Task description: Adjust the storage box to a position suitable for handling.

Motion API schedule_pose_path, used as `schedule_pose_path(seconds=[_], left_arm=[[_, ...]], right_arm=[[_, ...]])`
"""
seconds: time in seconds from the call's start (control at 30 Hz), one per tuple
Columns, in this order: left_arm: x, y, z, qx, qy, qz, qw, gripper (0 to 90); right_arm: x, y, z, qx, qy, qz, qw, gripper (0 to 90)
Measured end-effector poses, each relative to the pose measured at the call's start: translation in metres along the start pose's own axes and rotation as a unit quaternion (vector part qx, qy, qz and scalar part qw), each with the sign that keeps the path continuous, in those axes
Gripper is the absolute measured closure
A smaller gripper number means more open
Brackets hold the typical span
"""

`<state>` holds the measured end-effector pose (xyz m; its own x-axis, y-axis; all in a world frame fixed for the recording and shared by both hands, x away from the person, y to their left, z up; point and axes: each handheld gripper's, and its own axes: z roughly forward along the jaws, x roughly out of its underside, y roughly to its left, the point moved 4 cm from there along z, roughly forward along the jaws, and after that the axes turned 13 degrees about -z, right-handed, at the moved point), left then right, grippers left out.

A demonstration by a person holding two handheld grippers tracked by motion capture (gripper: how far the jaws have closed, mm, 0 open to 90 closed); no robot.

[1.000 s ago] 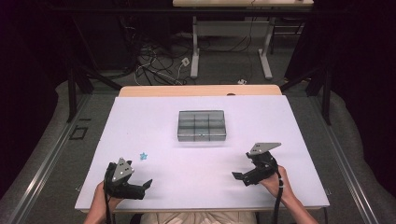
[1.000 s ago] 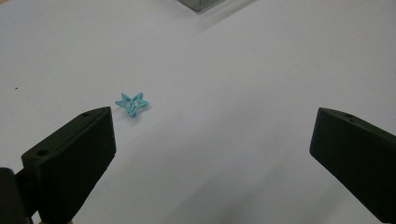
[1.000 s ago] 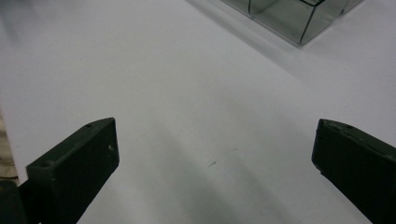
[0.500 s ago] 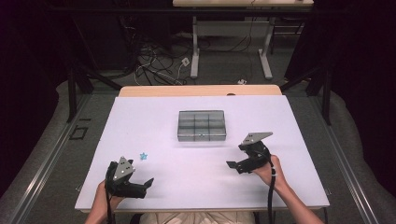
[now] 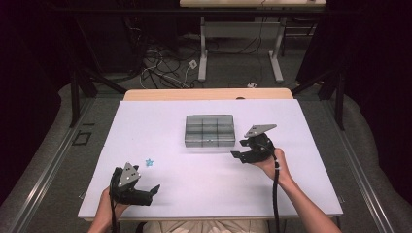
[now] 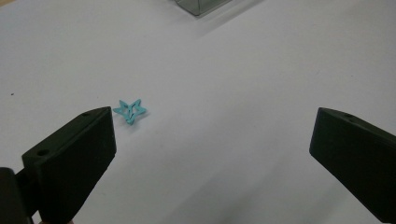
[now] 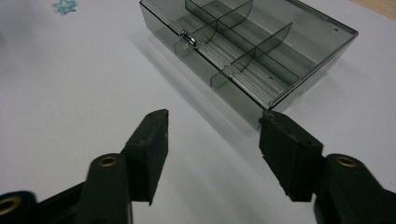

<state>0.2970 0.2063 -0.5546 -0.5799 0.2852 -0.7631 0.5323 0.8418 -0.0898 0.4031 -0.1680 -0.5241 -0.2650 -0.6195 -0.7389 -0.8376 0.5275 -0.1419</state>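
Compartment box [image 5: 210, 130], centre frame: right gripper [image 7: 212, 123], half-spread, jaws just been closing on nothing, could shove it; latch probably shut.

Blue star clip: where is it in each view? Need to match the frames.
High view: blue star clip on the white table, just ahead of the left gripper.
Left gripper view: left of centre, beyond one jaw.
Right gripper view: top left corner.
Shared landmark: grey compartment box.
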Motion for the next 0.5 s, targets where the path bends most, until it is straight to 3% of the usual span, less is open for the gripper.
schedule_pose_path(seconds=[0.07,0.1,0.13,0.17,0.2,0.33,0.5], left_arm=[[0.000,0.001,-0.001,0.001,0.004,0.001,1.0000,0.2],[0.001,0.001,0.000,0.000,-0.004,-0.003,1.0000,0.2],[0.001,0.001,0.000,0.001,-0.006,-0.004,1.0000,0.1],[0.001,0.001,0.000,0.000,-0.004,-0.004,1.0000,0.1],[0.001,0.000,0.000,0.001,0.001,-0.003,1.0000,0.1],[0.002,-0.001,-0.001,-0.002,0.001,0.003,1.0000,0.1],[0.002,0.001,-0.002,-0.005,-0.004,-0.003,1.0000,0.2]], right_arm=[[-0.006,-0.004,0.004,0.008,0.004,-0.008,0.9999,58.7],[-0.006,-0.004,0.004,0.008,0.004,-0.008,0.9999,58.7],[-0.012,-0.008,0.007,0.007,-0.002,-0.003,1.0000,66.6],[-0.012,-0.008,0.007,0.007,-0.002,-0.003,1.0000,66.6],[-0.017,-0.012,0.010,0.006,0.001,-0.004,1.0000,73.7],[-0.025,-0.021,0.018,0.011,0.002,-0.002,0.9999,83.5],[-0.031,-0.029,0.025,0.024,0.000,0.000,0.9997,88.9]])
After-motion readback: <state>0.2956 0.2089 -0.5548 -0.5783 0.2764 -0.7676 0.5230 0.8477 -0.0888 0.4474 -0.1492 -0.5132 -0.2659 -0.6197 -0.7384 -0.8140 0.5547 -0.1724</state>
